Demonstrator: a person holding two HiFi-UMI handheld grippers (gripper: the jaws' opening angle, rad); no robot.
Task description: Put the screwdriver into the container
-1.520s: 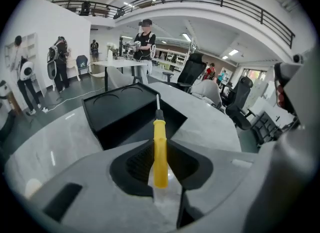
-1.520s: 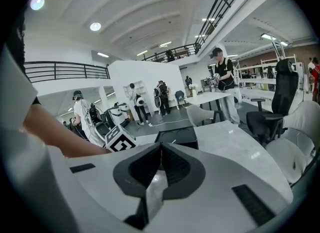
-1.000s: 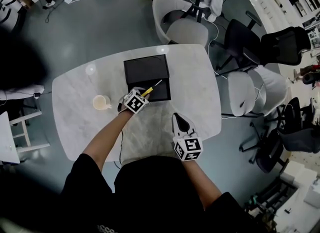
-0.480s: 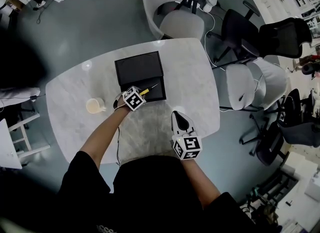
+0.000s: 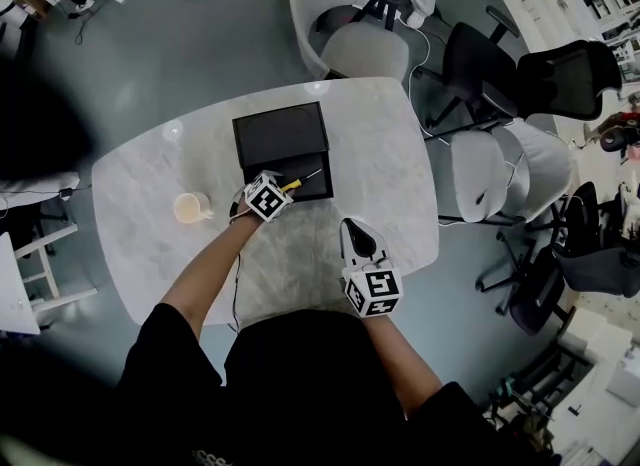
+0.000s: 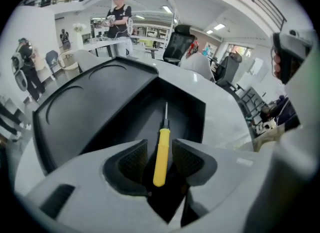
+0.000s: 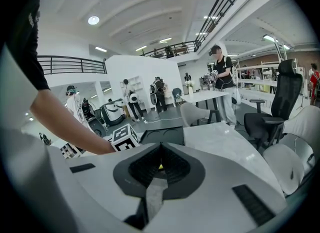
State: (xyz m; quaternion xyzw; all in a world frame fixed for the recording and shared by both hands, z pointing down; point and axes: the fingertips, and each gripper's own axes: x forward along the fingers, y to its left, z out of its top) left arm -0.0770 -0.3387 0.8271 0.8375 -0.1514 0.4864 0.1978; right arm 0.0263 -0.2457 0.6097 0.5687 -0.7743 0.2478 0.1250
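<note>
1. Object: the screwdriver has a yellow handle and a thin metal shaft. Judged light, rigid and not fragile; the smooth handle may slip or roll.
2. Grip point: the handle's mid-length is the soundest place to take hold. The shaft is too narrow for the pads (a grip there would likely pivot).
3. Location: in the left gripper view the screwdriver sits at lower centre. Its tip points up the frame into the black container. In the head view it lies over the container's lower right part, just above frame centre.
4. Left hand-held gripper: jaws opening, with the handle between them. A narrow gap shows on either side, so the pads are not pressing on it. Whether the screwdriver rests on the container floor cannot be told.
5. Right hand-held gripper: jaws together, holding nothing. It sits below centre in the head view, near the lower edge of the worktop.
</note>
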